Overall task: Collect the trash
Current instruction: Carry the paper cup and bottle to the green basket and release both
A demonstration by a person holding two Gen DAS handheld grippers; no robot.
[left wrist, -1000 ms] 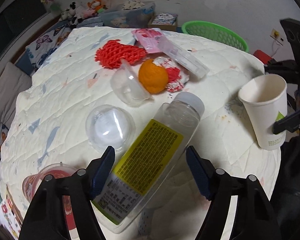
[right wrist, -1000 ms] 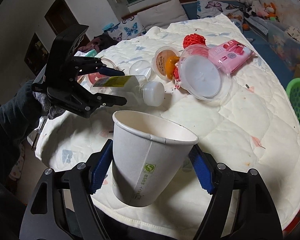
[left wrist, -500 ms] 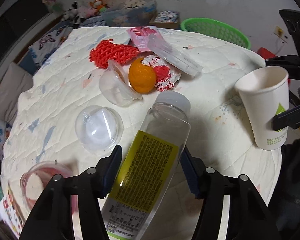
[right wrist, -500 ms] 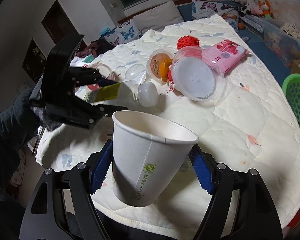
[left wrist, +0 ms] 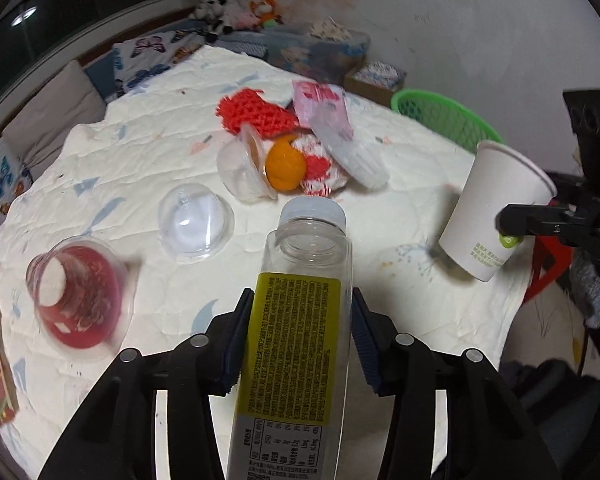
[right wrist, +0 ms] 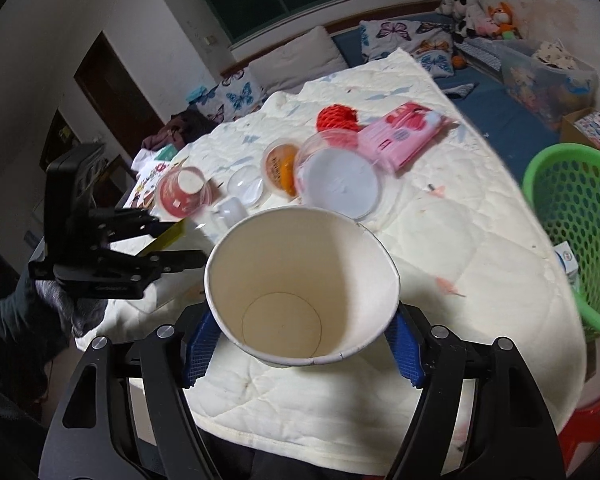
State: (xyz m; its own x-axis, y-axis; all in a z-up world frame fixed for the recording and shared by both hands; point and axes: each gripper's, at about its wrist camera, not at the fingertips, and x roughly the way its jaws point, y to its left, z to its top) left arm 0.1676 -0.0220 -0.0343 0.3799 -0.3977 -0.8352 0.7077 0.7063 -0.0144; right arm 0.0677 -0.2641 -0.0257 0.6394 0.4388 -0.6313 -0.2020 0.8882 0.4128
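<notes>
Currently my left gripper (left wrist: 300,344), jaws just closing, clamps the empty plastic bottle (left wrist: 300,312) mid-label above the table (left wrist: 148,168): light, slick, slightly yielding. My right gripper (right wrist: 300,344) pinches the paper cup (right wrist: 300,284) low on its crushable wall; a gentle squeeze should hold it.

bottle (left wrist: 300,320) nearest | dome lid (left wrist: 196,222) left | paper cup (left wrist: 496,208) right | basket (left wrist: 444,118) behind
</notes>
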